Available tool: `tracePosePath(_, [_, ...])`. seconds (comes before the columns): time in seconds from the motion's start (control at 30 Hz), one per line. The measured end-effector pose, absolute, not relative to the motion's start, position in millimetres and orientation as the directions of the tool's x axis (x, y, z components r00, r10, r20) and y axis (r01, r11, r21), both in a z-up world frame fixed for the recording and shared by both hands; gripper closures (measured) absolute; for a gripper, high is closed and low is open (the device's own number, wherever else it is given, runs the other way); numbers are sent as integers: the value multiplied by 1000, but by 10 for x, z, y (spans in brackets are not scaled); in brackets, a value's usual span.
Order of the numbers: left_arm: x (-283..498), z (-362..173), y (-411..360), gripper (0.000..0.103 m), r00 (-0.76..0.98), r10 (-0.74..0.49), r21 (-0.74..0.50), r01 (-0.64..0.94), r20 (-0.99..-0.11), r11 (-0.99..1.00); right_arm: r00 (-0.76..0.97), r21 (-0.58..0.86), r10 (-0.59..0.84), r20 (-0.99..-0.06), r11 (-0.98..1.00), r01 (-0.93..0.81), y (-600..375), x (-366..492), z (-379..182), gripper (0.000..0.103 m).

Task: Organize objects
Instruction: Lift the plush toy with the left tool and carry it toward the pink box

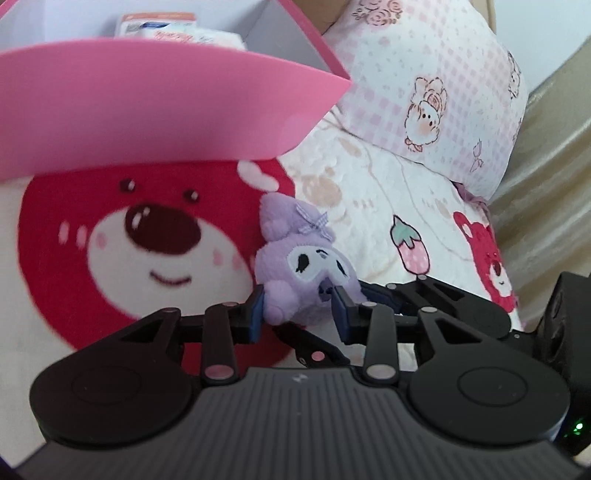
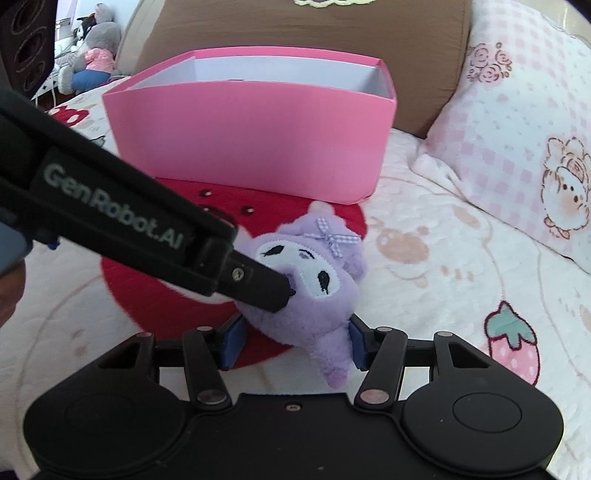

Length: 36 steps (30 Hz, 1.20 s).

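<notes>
A small purple plush toy with a white face and a checked bow lies on the blanket just in front of the pink box. My left gripper is shut on it, blue pads pressing its head from both sides. In the right wrist view the same plush toy lies between the pads of my right gripper, which press its lower body. A black finger of the left gripper crosses from the left and digs into the toy's face. The pink box stands open-topped behind it.
Several packets lie inside the box. The blanket has a big red bear print under the toy. A pink checked pillow lies to the right, and a brown cushion stands behind the box. Stuffed toys sit far left.
</notes>
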<state>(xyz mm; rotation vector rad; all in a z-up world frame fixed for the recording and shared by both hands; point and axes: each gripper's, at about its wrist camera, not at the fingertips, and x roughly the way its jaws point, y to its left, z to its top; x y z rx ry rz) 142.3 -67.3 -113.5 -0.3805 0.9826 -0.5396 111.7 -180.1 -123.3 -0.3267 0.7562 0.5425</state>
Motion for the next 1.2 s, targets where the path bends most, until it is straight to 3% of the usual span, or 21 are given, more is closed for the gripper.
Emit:
tracePosePath(0.5, [1092,-1061,-422,61,394,-519,-484,191,-759,854,539,-71,409,-737,746,-662,-1498,770,-1186,36])
tracePosePath(0.77, [1048,-1038,-356,60,387,-515,-481,189,-765,856,491,8,455,-743,739,-674,-1495,740,-1154,26])
tracePosePath(1.0, [1015,-1006,-240,46,407,-512,-490,166,-757,856,448,140,479,-755,785,-603,-1589,907,-1194,21])
tracePosePath(1.1, [1028,-1020,-198,48,430,-498,-489,140,-753,861,443,146,478,-758,787,-599,-1553,897,-1216,21])
tracePosePath(1.2, [1043,-1001,-172,61,459,-474,-465,142,-751,874,448,140,481,-754,783,-606,-1573,805,-1239,21])
